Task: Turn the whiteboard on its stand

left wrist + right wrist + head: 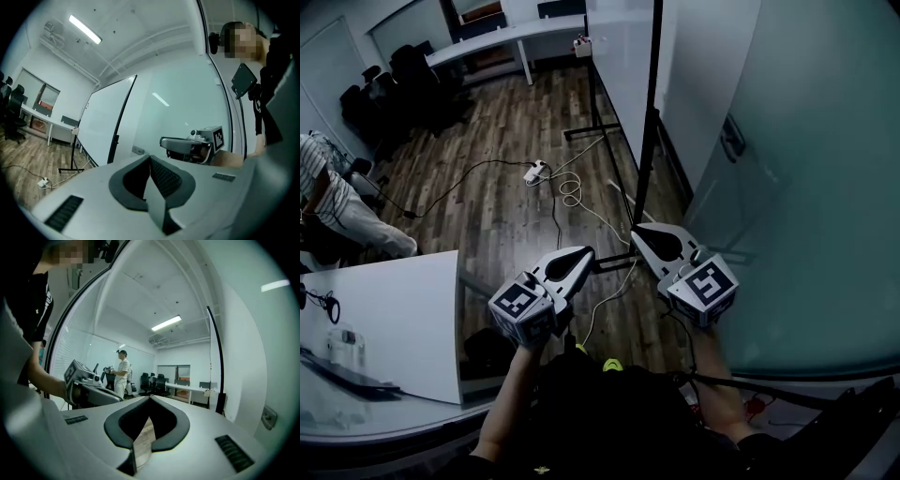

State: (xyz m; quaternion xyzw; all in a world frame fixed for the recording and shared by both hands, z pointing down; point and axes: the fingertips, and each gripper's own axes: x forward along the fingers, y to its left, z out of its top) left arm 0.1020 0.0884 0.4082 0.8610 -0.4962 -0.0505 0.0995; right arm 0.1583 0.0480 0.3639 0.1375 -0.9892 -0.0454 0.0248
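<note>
The whiteboard (623, 56) stands on a black wheeled stand, edge-on ahead of me, with its near upright post (652, 103) rising from a foot bar (614, 267) on the floor. My left gripper (584, 253) hovers just left of that foot bar, shut and empty. My right gripper (637, 231) is close to the base of the post, also shut with nothing in it, and I cannot tell whether it touches. The left gripper view shows the whiteboard (101, 124) beyond the shut left gripper (150, 157). The right gripper view has the board's black edge (218, 362) past the shut right gripper (150, 397).
A frosted glass wall (806, 187) runs close on the right. A white table (394, 319) stands at lower left. A power strip (534, 172) and cables lie on the wood floor. Office chairs (394, 84) and a long desk (506, 37) are at the back. A person (123, 376) stands far off.
</note>
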